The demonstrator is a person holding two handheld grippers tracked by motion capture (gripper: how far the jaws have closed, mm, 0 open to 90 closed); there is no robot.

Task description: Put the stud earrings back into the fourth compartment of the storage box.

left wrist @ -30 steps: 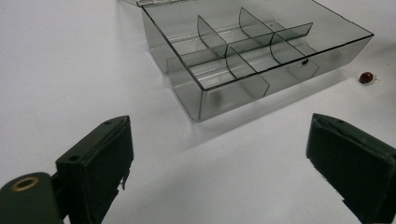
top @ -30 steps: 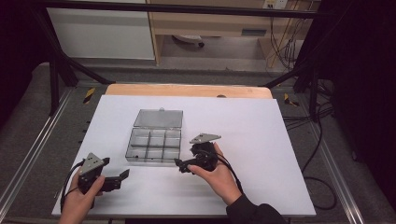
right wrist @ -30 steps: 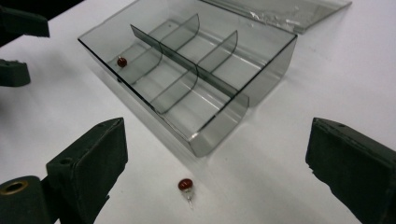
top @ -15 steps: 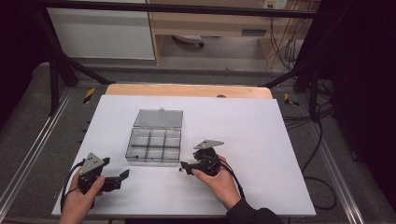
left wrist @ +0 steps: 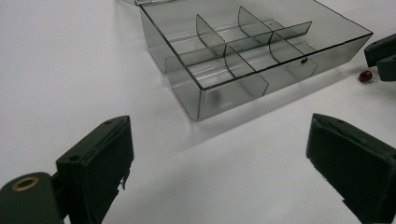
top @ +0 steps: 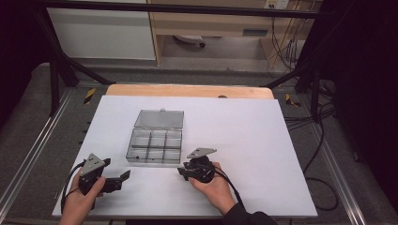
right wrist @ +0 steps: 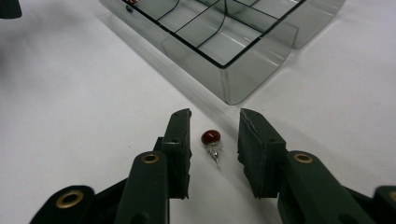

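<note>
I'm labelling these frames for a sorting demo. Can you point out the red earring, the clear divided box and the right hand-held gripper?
red earring (right wrist: 211,137): right gripper view, on its round red bead.
clear divided box (top: 155,146): high view, on the central divider.
right hand-held gripper (right wrist: 214,154): right gripper view, midway between its open jaws.

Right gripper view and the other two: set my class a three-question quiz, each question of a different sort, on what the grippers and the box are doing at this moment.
1. True or false: the right gripper is shut on the red stud.
2. Where does the stud lie? A) in a compartment of the box; B) on the white table between the right gripper's open jaws; C) in the left gripper.
3. Fill in: the box is split into ___ compartments.

Key
1. False: the jaws stand open on either side of the stud, not touching it.
2. B, just outside the box's near wall.
3. Six; the lid lies open behind it.
</note>
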